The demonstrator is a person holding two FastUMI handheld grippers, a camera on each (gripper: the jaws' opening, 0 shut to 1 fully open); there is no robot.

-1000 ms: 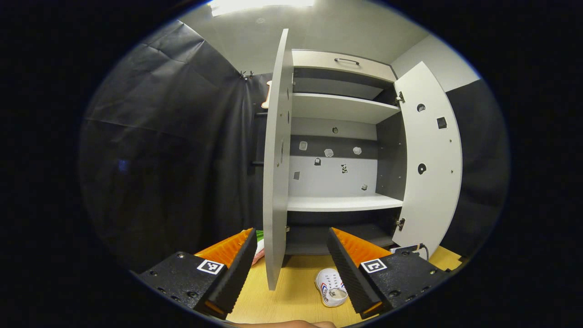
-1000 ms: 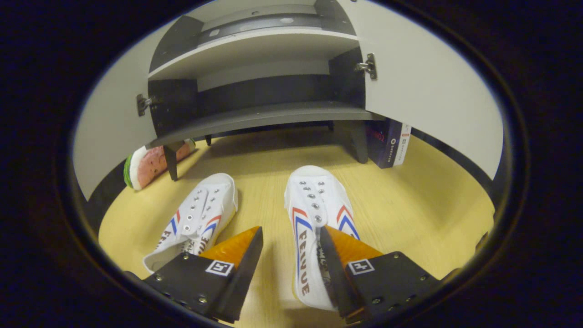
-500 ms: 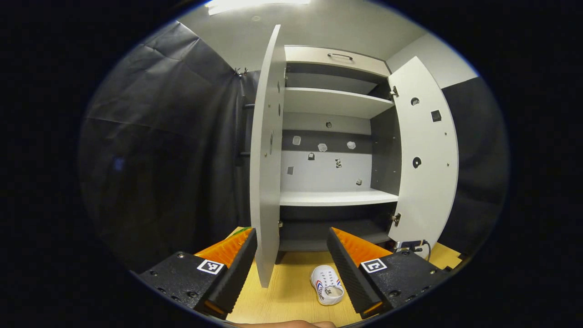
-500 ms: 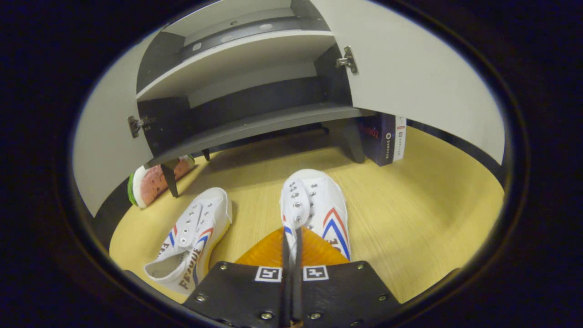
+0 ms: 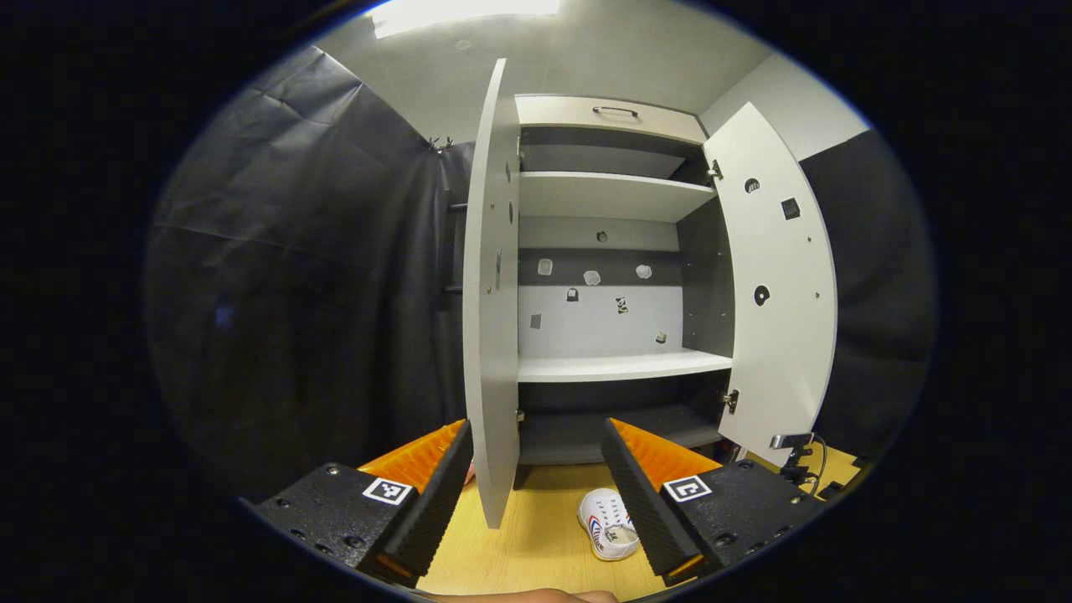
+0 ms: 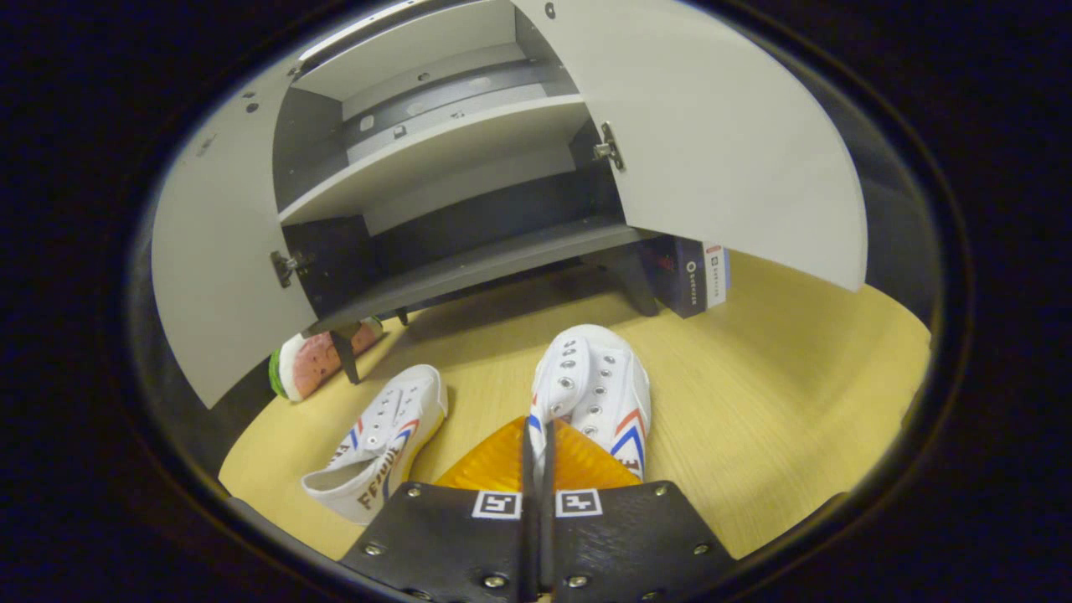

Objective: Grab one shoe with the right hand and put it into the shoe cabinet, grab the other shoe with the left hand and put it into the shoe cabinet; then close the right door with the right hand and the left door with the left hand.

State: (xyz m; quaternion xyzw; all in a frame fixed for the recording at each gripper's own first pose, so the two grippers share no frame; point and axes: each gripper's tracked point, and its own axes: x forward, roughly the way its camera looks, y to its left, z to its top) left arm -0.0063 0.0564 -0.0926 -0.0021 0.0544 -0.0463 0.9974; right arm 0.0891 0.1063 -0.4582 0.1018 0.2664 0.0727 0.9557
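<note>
Ahead of right gripper (image 6: 536,469): grey two-door shoe cabinet (image 6: 469,167), doors open. Clamped between its fingers: white lace-up canvas shoe (image 6: 595,389), red-blue chevrons. Left gripper (image 5: 536,477): fingers apart.

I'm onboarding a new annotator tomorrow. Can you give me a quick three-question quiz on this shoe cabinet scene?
1. True or false: the right gripper is shut on a shoe.
2. Where does the other shoe lie? A: on a shelf. B: on the wooden floor. C: between the left gripper's fingers.
3. Fill in: both cabinet doors stand ____.

Key: 1 true; 2 B; 3 open.
</note>
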